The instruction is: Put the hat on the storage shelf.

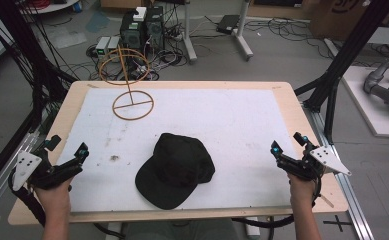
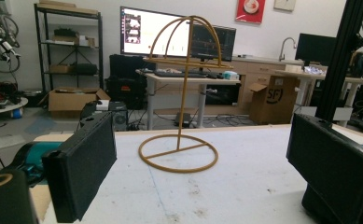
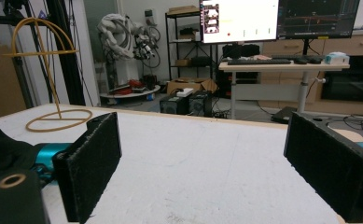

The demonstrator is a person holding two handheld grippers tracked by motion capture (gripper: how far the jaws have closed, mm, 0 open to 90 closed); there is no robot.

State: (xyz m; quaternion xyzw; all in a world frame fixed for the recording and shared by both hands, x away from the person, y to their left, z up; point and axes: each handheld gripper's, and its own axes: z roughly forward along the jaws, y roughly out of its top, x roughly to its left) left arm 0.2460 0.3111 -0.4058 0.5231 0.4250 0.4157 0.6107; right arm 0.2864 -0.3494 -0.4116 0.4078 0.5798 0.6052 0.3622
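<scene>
A black cap (image 1: pixel 176 170) is seen at lower centre on the surface (image 1: pixel 242 125), a wire hat stand (image 1: pixel 132 82) upper left. Both the left gripper (image 1: pixel 82 152) and right gripper (image 1: pixel 288 145) are held wide apart and empty; the cap is probably best taken by its brim.

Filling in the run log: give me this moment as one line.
left gripper: open, empty | right gripper: open, empty | black cap: flat, table centre | hat stand: upright, bare
</scene>
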